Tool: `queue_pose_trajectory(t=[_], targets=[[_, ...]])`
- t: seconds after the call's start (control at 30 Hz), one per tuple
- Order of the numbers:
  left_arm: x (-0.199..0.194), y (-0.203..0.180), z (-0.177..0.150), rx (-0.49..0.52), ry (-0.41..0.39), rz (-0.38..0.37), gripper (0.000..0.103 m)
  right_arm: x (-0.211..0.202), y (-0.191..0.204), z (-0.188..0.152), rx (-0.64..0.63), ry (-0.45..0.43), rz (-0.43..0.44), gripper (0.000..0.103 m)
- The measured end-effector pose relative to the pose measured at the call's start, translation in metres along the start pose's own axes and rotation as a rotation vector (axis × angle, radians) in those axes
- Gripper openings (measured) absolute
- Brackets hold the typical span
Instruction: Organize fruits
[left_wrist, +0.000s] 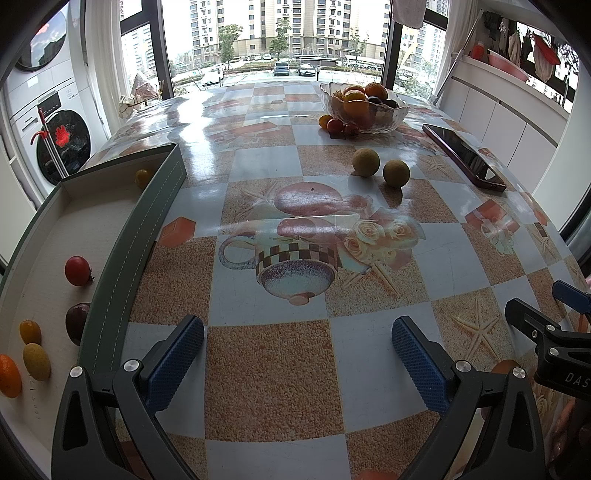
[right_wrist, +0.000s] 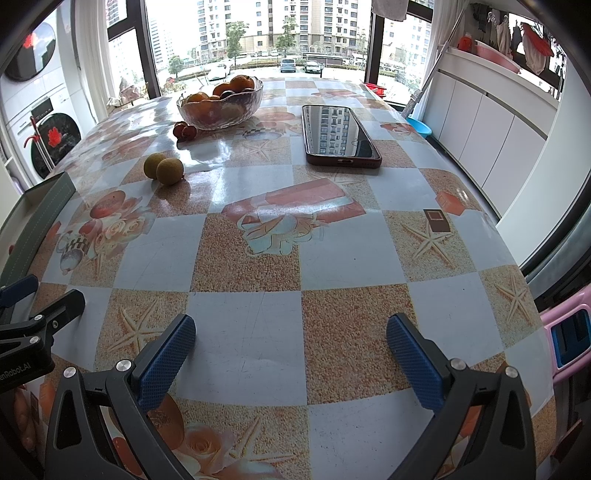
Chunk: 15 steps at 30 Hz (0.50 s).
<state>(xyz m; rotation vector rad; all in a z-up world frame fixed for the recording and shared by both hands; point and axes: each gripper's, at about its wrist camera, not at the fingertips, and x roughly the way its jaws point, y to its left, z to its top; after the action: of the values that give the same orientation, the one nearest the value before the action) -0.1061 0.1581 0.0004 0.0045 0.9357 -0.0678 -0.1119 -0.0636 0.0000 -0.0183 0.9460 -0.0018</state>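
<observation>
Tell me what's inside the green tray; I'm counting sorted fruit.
In the green tray: a red tomato, a dark plum, three small orange-yellow fruits, and another yellow one at the far end. The tray's near wall and the frame edge hide the rest.

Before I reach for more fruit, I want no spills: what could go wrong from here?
1. The two round fruits lie loose and touching on the glossy table; nudging one may roll both.
2. The phone lies close beside them, so a wide reach with the open right gripper could knock it.
3. Small fruits rest against the glass bowl; bumping the bowl may scatter them.
</observation>
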Motion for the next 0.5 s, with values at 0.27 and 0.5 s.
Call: queue_pose_trajectory(t=[0.27,0.5], targets=[[0.0,0.0,0.0,0.0,0.0,0.0,0.102,0.002,0.0,0.006,0.0,0.045,-0.003,0.103],[0.0,0.0,0.0,0.0,0.006,-0.001,0.102,0.016,0.021,0.031,-0.045,0.115,0.058,0.103]])
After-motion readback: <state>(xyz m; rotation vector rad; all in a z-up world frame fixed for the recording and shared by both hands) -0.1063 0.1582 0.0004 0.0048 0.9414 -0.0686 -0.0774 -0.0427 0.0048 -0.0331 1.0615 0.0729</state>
